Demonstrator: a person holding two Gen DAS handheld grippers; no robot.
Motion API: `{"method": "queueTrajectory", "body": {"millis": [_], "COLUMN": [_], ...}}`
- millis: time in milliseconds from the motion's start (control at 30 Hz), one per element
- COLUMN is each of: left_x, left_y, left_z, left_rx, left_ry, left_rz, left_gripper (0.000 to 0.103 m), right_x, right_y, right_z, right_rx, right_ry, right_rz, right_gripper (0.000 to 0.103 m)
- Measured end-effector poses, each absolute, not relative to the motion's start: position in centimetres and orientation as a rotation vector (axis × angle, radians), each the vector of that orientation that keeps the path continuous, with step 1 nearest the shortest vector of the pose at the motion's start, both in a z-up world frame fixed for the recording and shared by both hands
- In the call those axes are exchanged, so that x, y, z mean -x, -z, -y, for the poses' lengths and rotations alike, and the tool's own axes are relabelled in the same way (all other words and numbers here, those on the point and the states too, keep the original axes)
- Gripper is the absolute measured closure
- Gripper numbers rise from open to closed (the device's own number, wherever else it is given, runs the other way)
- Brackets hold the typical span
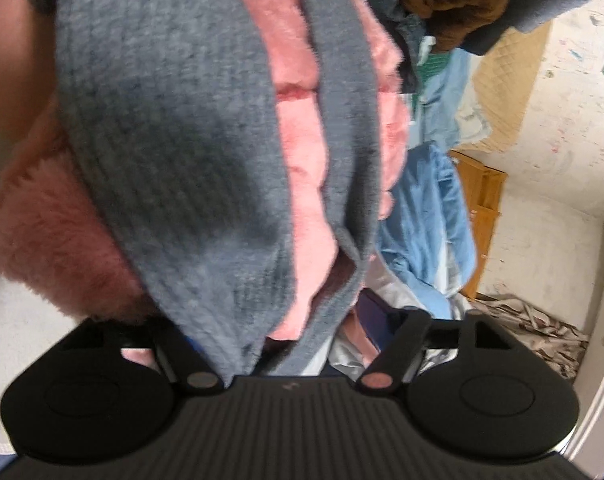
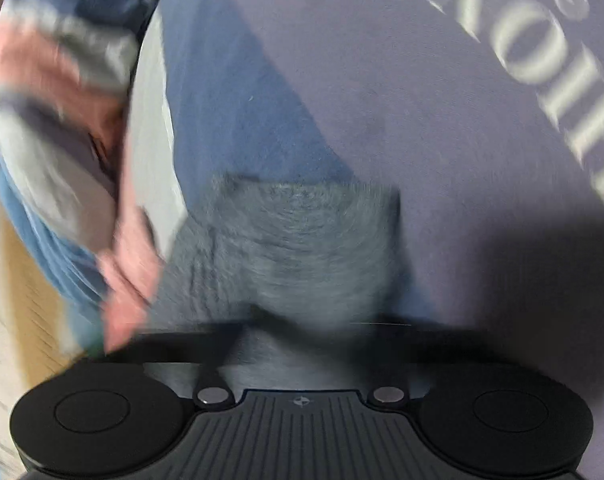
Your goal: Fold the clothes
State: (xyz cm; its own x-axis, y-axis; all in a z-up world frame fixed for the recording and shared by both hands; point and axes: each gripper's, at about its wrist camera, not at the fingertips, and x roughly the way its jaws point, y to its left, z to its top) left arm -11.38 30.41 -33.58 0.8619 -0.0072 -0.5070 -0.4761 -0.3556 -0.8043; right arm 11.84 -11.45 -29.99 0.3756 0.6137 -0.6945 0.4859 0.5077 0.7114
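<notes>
Holding grey knit garment [image 1: 174,152] in left gripper [image 1: 290,344], jaws part-open around it; right gripper [image 2: 302,344] jaws pinching grey fabric, lower centre; advising equal tension, edges aligned.

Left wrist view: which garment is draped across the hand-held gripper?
The grey knit garment, ribbed and dark, hanging over the fluffy pink one; the blue ones lie farther off.

i see a grey knit garment [image 1: 174,128], coarse and ribbed, over fluffy pink fleece [image 1: 54,248]; lower in frame, my left gripper [image 1: 286,344] looks matt black ribbed plastic.
</notes>
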Motion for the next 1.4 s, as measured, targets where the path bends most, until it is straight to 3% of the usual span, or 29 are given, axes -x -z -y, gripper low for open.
{"method": "queueTrajectory", "body": {"millis": [67, 167, 333, 600, 1000, 1133, 1400], "left_x": [11.2, 11.2, 11.1, 9.5, -2.4, -1.4, 3.0], "left_y": [33.2, 32.2, 28.5, 18.1, 5.5, 6.9, 20.0], "left_z": [-30.3, -30.1, -29.7, -28.1, -17.2, -11.9, -0.6], "left_rx": [1.876, 1.848, 1.771, 1.718, 1.575, 1.532, 1.421], "left_ry": [-0.515, -0.519, -0.516, -0.238, 0.150, 0.169, -0.011], "left_rz": [-0.399, -0.452, -0.462, -0.414, -0.408, -0.545, -1.052], "left_gripper": [0.066, 0.094, 0.095, 0.095, 0.095, 0.095, 0.095], "right_x": [-11.2, -9.9, -7.4, -4.9, -2.4, 1.5, 12.5], "right_y": [29.5, 27.1, 21.2, 8.1, -4.9, -2.4, 15.7], "right_z": [12.2, 13.5, 15.9, 23.6, 36.5, 41.5, 52.7], "right_rx": [-1.157, -1.200, -1.301, -1.365, -1.158, -1.113, -1.140], "right_ry": [-0.148, -0.210, -0.314, -0.505, -0.488, -0.353, 0.232], "right_rz": [-1.217, -1.130, -0.985, -0.760, -0.470, -0.486, -0.752], "right_gripper": [0.092, 0.093, 0.093, 0.093, 0.093, 0.093, 0.093]}}
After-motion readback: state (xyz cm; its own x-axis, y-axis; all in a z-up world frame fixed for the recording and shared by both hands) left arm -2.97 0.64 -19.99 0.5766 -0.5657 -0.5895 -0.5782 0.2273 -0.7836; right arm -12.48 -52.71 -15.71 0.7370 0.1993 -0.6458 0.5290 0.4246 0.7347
